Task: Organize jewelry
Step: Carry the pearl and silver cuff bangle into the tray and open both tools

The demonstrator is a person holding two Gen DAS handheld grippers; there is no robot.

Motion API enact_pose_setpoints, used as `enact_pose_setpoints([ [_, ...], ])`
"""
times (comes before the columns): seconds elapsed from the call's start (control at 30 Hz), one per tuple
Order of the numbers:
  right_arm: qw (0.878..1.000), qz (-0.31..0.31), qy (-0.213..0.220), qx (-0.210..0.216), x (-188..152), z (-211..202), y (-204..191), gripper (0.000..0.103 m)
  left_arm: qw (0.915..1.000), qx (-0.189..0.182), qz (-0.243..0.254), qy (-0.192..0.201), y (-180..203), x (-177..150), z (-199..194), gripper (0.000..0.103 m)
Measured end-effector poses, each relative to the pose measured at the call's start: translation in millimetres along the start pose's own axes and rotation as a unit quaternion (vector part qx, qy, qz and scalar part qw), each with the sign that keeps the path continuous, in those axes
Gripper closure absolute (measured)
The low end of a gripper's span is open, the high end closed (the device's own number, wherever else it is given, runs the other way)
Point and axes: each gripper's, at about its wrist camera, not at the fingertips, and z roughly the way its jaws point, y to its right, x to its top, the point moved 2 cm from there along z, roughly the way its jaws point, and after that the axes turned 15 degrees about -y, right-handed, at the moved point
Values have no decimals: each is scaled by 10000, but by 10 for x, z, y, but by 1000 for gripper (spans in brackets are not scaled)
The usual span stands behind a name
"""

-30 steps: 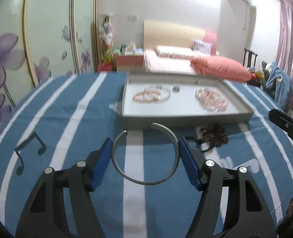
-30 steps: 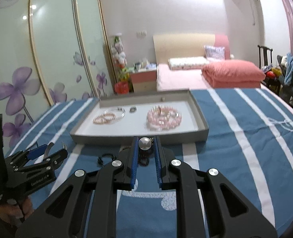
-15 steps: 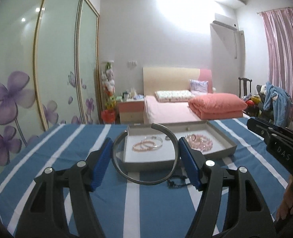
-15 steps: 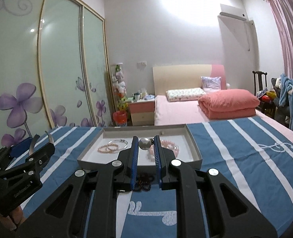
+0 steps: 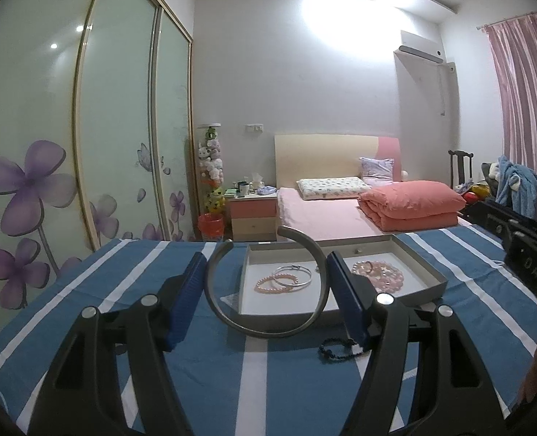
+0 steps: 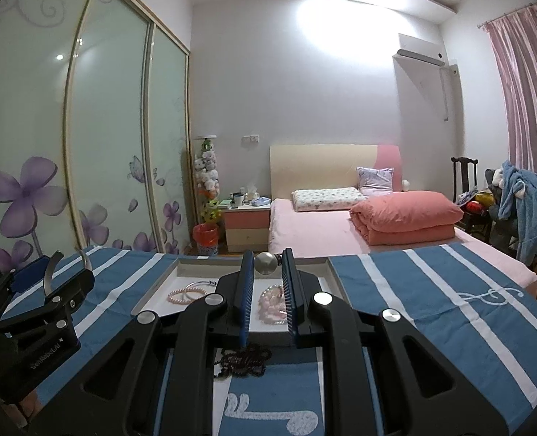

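We see a surface covered in a blue cloth with white stripes (image 5: pixel 130 290) and white music-note motifs. Directly on it sits a shallow grey tray (image 5: pixel 433 276) with a white floor. In front of the tray, a dark beaded bracelet (image 5: pixel 335 348) lies on the cloth, partly across a white stripe.

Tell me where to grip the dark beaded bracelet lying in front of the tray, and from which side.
Pinch the dark beaded bracelet across one strand of its loose loop, on the side away from the tray, coming straight down from above. It lies limp and low on the striped cloth, so a sideways approach would likely just push it along.
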Motion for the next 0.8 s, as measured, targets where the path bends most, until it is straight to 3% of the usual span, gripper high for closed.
enact_pose_setpoints([
  [0.8, 9998, -33, 75, -158, 172, 213, 20, 87, 9999, 56, 98, -74, -16, 248, 399, 37],
])
